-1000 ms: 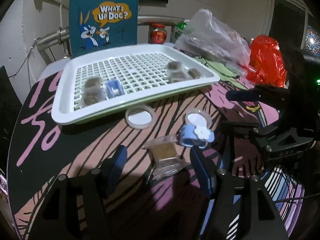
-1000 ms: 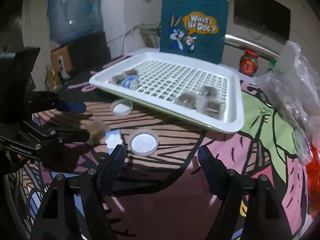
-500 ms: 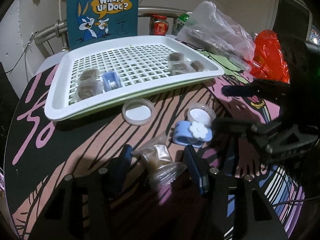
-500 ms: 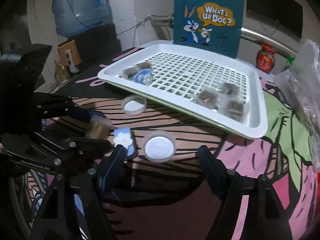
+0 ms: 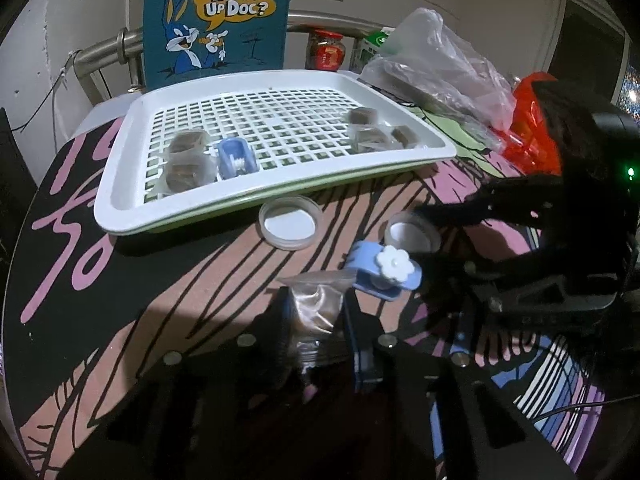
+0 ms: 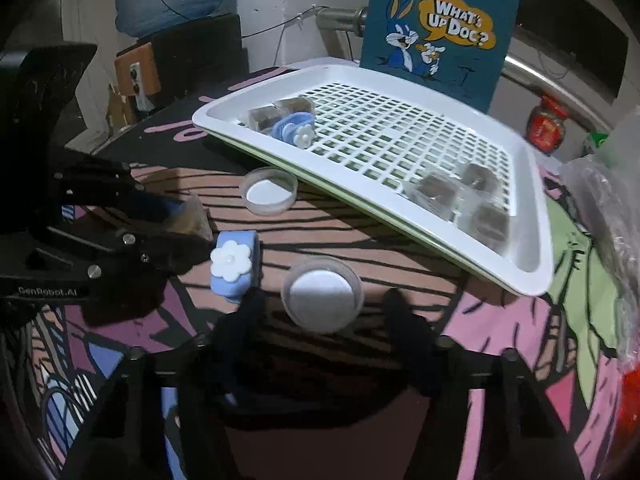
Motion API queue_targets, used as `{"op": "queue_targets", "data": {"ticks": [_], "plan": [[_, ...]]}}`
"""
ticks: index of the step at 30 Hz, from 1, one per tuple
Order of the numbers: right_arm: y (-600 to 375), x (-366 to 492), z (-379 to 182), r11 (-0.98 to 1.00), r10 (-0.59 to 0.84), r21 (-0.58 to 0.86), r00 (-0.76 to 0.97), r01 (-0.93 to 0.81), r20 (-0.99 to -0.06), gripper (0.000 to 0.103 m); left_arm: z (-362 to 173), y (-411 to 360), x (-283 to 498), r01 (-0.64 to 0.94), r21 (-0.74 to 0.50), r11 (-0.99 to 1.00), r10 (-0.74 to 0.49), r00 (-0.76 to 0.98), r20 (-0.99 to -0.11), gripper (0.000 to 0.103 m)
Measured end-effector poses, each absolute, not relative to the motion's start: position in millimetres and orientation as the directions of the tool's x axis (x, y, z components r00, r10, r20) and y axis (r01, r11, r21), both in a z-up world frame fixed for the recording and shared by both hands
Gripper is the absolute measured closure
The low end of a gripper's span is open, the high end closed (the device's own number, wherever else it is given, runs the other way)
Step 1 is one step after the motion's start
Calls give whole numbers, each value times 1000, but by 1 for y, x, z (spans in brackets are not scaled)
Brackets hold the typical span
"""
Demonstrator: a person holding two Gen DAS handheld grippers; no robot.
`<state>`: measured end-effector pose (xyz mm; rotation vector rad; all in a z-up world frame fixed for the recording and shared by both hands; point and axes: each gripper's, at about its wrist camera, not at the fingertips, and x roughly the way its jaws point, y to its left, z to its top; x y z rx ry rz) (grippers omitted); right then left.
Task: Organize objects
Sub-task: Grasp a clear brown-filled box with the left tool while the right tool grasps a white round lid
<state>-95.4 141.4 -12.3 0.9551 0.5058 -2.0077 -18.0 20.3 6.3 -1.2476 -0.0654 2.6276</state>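
A: so where's the left gripper (image 5: 316,316) at?
B: jaws closing, the clear packet of brown stuff (image 5: 316,308) is squeezed between the pads, looks like contact already

A: and the right gripper (image 6: 320,320)?
B: also closing, the small round cup (image 6: 322,298) sits between its fingers on the table (image 6: 400,400), not touching I think

A: rest?
B: blue flower clip (image 6: 234,264) just beside it, white tray (image 6: 532,240) behind

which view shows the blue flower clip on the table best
The right wrist view: the blue flower clip lies unobstructed there, its white flower facing the camera, beside the small round cup. The left wrist view shows the clip side-on, at a flatter angle, behind the wrapped brown packet.
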Motion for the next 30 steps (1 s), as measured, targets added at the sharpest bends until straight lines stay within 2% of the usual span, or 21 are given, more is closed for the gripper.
{"op": "queue_targets", "data": {"ticks": [1, 5, 8, 13, 18, 30], "plan": [[142, -96, -12, -570, -520, 4, -357, 821, -776, 64, 6, 20, -18, -188, -141, -972, 228, -610, -758, 80], [145, -91, -9, -586, -522, 1, -377, 810, -765, 64, 7, 16, -17, -171, -152, -974, 226, -620, -751, 80], [154, -85, 1, -620, -545, 0, -430, 785, -720, 64, 11, 12, -14, -163, -161, -973, 228, -643, -731, 80], [175, -75, 24, -662, -627, 90, -484, 744, -610, 64, 32, 8, -8, -144, -118, -983, 186, -738, -648, 80], [180, -69, 42, -692, -648, 92, -559, 716, -518, 64, 43, 4, -2, -120, -71, -990, 139, -809, -572, 80], [184, -67, 32, -710, -632, 87, -579, 699, -515, 64, 42, 6, 2, -131, -52, -990, 138, -822, -552, 80]]}}
